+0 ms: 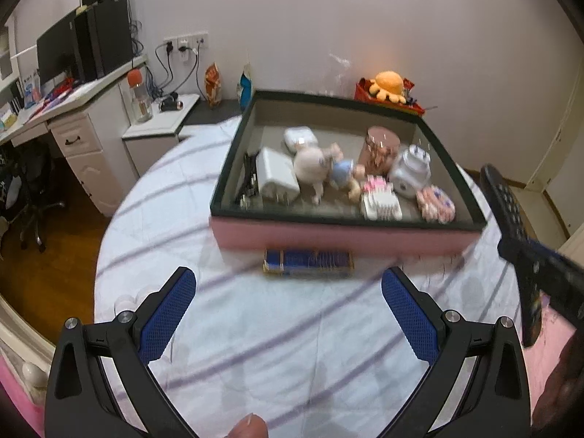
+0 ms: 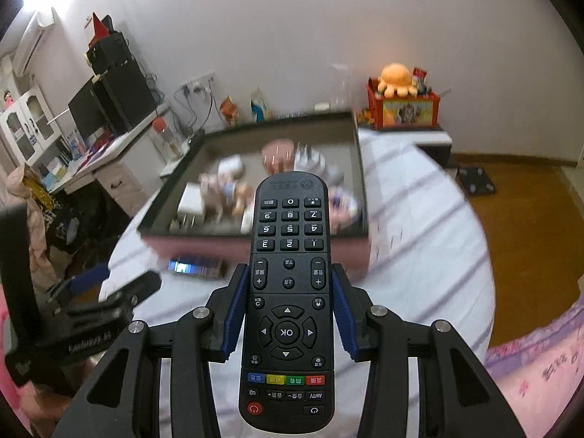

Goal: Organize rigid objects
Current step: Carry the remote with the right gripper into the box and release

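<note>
A black remote control (image 2: 288, 292) lies lengthwise between the blue pads of my right gripper (image 2: 288, 273), which is shut on its sides and holds it off the round table. The same remote (image 1: 507, 208) shows at the right edge of the left wrist view, in the air beside the box. My left gripper (image 1: 288, 284) stands open over the striped tablecloth (image 1: 255, 328), nothing between its fingers. A pink box with a dark rim (image 1: 346, 237) holds a white charger (image 1: 275, 179), dolls, a pink cylinder (image 1: 379, 149) and other small items. A blue flat pack (image 1: 308, 262) lies in front of the box.
A white desk with monitors (image 1: 65, 54) stands at the left, with a bottle (image 1: 138, 98) on a low cabinet. A red box with an orange plush (image 1: 388, 85) sits behind the pink box. A thumb (image 1: 250, 427) shows at the bottom edge. Wooden floor (image 2: 529, 219) lies to the right.
</note>
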